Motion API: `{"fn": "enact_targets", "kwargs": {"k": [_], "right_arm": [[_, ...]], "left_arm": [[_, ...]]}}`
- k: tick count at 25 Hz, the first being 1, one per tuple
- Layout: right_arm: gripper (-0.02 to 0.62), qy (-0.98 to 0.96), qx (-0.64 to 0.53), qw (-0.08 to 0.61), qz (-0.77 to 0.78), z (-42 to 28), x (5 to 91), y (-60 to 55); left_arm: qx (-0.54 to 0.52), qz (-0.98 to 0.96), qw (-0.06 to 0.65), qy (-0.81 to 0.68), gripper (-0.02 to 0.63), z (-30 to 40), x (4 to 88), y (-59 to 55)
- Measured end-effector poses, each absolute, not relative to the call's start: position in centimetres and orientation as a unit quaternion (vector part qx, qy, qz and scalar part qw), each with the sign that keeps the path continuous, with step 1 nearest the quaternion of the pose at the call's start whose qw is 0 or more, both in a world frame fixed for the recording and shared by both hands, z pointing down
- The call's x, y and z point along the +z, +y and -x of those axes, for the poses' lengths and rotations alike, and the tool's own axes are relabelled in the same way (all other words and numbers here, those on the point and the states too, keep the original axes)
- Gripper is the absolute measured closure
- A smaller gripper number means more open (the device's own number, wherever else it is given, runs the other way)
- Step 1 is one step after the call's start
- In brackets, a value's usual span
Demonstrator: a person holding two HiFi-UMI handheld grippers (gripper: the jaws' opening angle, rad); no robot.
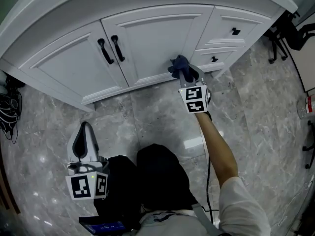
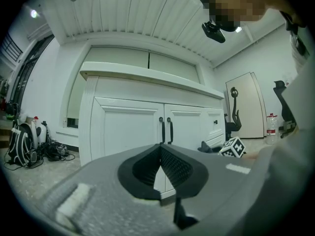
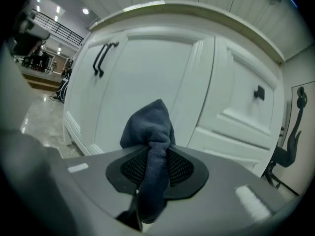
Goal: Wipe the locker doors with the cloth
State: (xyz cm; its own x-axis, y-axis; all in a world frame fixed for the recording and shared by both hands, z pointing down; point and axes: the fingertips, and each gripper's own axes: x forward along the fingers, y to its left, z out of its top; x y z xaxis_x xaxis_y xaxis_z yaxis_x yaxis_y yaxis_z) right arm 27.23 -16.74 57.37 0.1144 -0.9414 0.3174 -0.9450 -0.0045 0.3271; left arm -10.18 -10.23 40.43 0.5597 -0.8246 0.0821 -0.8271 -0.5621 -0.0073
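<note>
RISK: your right gripper [image 3: 156, 163] pinches just a fold of the cloth [image 3: 150, 127]; hard rubbing may tug it loose or scrape jaws on the locker doors [image 1: 147, 38] | CLOTH: at the right door's bottom rail | LEFT: your left gripper [image 2: 160, 168] is pressed together, empty | CONTAINERS: doors shut, contents hidden

floor [image 1: 147, 107]: grey marble tiles | ceiling [image 2: 147, 14]: white slats | wall [image 2: 280, 63]: white | office chair [image 2: 231, 124]: black
</note>
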Motion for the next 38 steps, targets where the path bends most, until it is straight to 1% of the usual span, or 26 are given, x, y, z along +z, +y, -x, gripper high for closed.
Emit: {"fn": "enact_targets", "kwargs": {"k": [6,9,12,16,22,28,33,38], "right_arm": [[0.506,-0.673,-0.074,0.185,-0.713,-30.0,44.5,-14.7],[0.506,-0.671,-0.111,0.17,-0.713,-31.4,39.0,-14.6],[0.506,-0.665,-0.144,0.173,-0.712,-32.8,35.7,-15.5],[0.506,-0.667,-0.142,0.18,-0.709,-34.7,34.4,-17.4],[0.505,-0.651,-0.162,0.21,-0.711,-38.1,33.8,-17.3],[0.504,-0.607,-0.146,0.222,-0.749,-45.1,33.9,-15.9],[0.503,-0.565,-0.146,0.256,-0.771,-50.5,33.8,-14.6],[0.505,-0.52,-0.128,0.266,-0.801,-56.3,34.0,-13.2]], "left_arm": [[0.031,-0.896,0.022,-0.442,0.604,7.1,40.2,-9.7],[0.032,-0.904,0.025,-0.425,0.603,5.4,40.4,-9.1],[0.034,-0.908,0.027,-0.416,0.604,4.5,40.6,-8.6],[0.038,-0.906,0.025,-0.42,0.603,4.6,40.5,-8.4],[0.046,-0.9,0.02,-0.433,0.603,5.2,40.5,-8.8],[0.052,-0.9,0.02,-0.433,0.603,5.1,40.8,-9.0],[0.057,-0.9,0.022,-0.431,0.603,4.7,41.2,-8.9],[0.059,-0.901,0.022,-0.43,0.603,4.3,41.4,-8.8]]}}
